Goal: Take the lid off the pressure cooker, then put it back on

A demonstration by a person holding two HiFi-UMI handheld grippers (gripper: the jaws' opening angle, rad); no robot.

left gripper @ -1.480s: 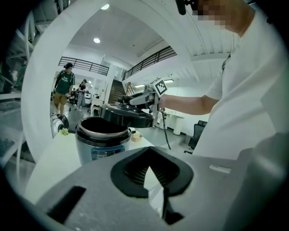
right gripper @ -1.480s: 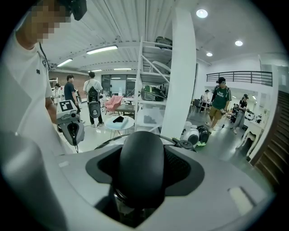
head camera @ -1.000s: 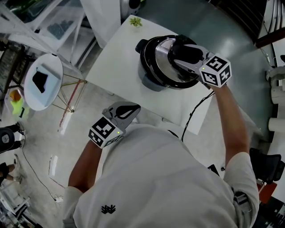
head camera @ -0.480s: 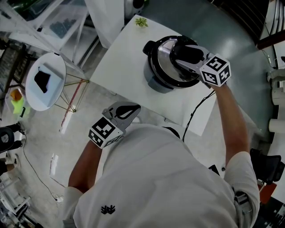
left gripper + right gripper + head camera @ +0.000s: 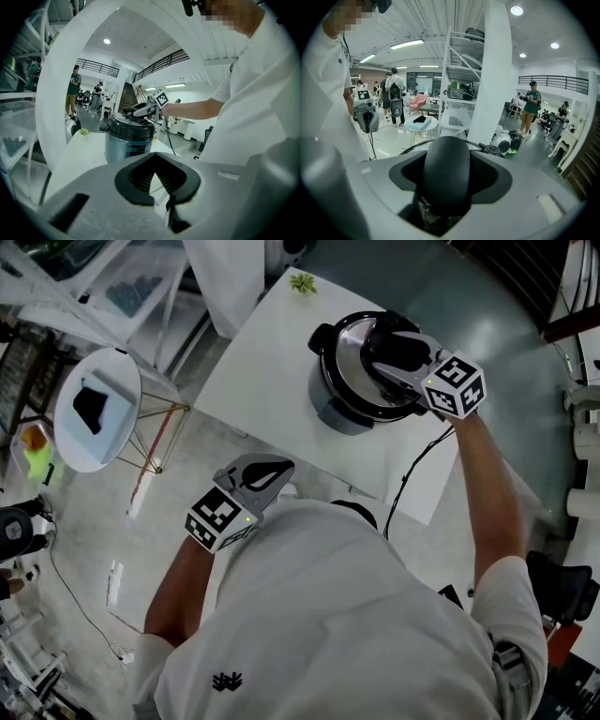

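One pressure cooker point(image 5: 342, 404) stands on the white tabletop point(image 5: 272, 371), its one lid point(image 5: 349, 352) in place. Two claws: right claw point(image 5: 384, 348) clamped on the lid handle point(image 5: 446, 173). Left claw point(image 5: 281, 466) closed, empty, well apart from the cooker. One small plant point(image 5: 302, 282) at the far corner.

No words or numbers can be read: the front panel point(image 5: 136, 150) of the pressure cooker point(image 5: 118, 146) seems printed but too small, and the shirt point(image 5: 328, 634) shows only a black emblem point(image 5: 228, 680)

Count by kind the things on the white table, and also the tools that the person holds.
Pressure cooker: 1
Lid: 1
Small green plant: 1
Tools: 2, the left tool and the right tool
Total: 5
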